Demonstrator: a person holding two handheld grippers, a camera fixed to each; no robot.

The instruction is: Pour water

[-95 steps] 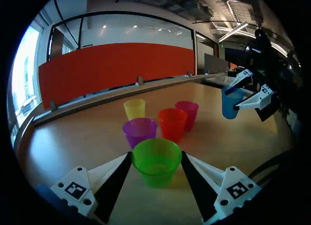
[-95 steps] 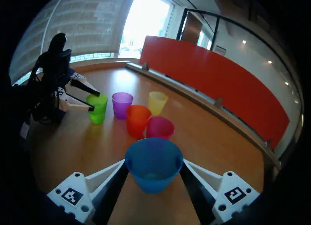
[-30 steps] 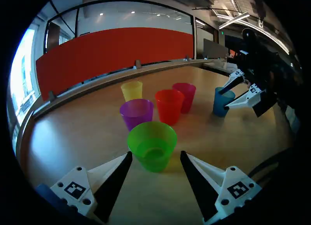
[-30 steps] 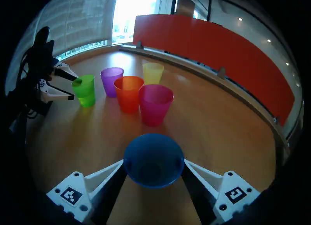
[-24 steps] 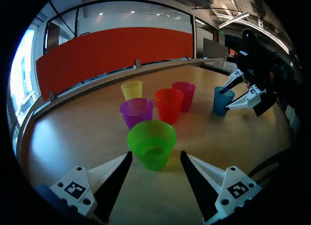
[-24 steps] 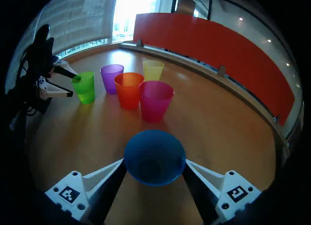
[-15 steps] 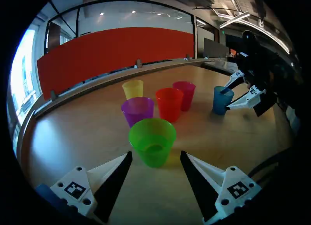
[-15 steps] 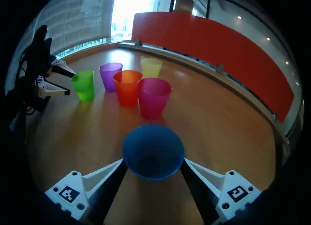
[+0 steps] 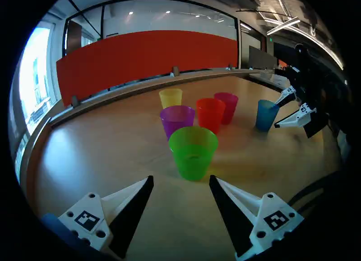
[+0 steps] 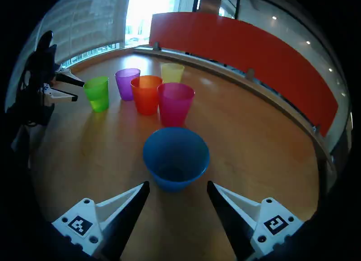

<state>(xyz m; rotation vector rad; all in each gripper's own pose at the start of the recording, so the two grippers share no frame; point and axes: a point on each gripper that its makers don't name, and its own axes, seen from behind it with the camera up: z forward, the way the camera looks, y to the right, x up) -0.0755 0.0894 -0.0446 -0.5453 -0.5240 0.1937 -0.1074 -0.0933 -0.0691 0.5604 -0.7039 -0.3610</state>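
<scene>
Contents hard to judge; left gripper (image 9: 180, 179) wide open behind green cup (image 9: 193, 152), right gripper (image 10: 177, 184) likewise behind blue cup (image 10: 176, 158).

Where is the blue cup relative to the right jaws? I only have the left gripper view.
Observer: The blue cup stands upright on the table at the fingertips of the right gripper; its jaws are open, with a gap on each side.
Operator: What's straight beyond it?
Observer: The pink cup, standing apart from it, with the orange cup to the pink one's left in that view.
</scene>
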